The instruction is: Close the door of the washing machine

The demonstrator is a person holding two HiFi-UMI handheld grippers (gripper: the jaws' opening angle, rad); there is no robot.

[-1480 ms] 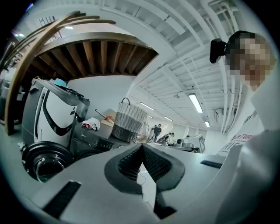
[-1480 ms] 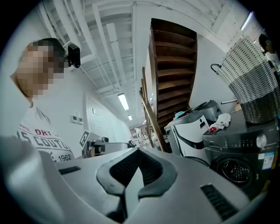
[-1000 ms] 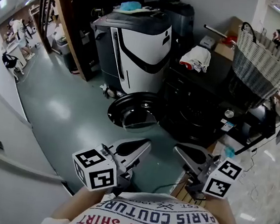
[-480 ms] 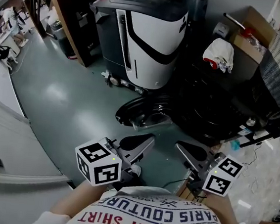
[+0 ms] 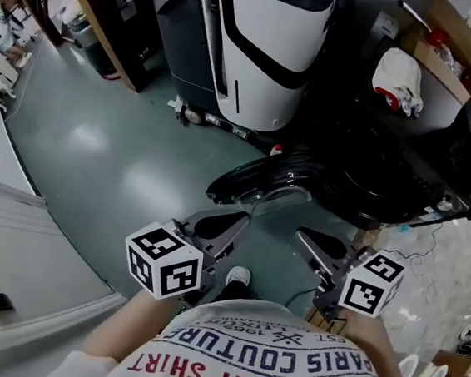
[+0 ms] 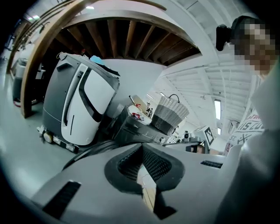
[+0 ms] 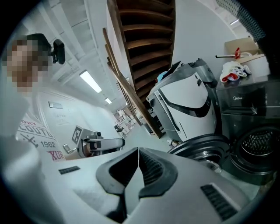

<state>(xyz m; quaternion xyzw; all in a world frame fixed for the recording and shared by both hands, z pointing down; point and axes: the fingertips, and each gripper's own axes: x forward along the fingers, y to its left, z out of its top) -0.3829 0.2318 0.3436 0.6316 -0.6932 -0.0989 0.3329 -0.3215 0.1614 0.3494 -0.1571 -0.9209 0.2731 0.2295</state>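
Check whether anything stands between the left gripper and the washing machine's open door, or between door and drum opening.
Nothing visible does: the left gripper faces the open door unobstructed, and the door's swing to the drum opening looks free.

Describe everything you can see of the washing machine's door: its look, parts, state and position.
The washing machine door is a round porthole: a thick black ring, plastic by its look, around a clear domed window. It stands swung wide open, out over the grey-green floor, beside the dark front-loading washing machine, whose drum mouth is uncovered. It lies ahead of the left gripper and the right gripper; neither touches it.
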